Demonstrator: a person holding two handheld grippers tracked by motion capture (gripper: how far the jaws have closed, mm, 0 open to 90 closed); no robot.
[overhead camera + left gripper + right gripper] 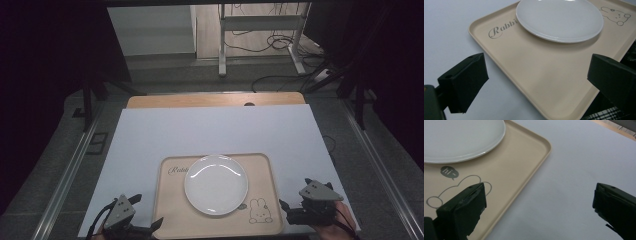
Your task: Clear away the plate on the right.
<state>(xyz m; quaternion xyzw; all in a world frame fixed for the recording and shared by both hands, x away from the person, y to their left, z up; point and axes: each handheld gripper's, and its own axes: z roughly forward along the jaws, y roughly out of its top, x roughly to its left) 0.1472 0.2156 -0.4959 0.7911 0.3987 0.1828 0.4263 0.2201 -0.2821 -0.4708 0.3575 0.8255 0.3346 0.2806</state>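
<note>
Squarely at the near edge of the table, we see the beige tray lying flat on the white table cover, with 1 white plate resting loose a little beyond its middle, above a printed rabbit drawing. We hold 2 tools at its short sides: the left gripper sits at the tray's near left corner, the right gripper just beside its right rim. Both are released, jaws spread wide and grasping nothing. In the left gripper view the tray's left rim runs between the jaws; in the right gripper view the right rim passes just inside one jaw, while the other hangs over bare cover.

We judge the main risk to be the plate. Nothing pins it, and its glazed underside on the smooth tray could let it slide if 1 side rises ahead of the other. A second risk is the low, rounded rim: a jaw that closes too shallow could slip off and drop that side. A third is that the lower jaw may catch the cover instead of passing under the tray.
</note>
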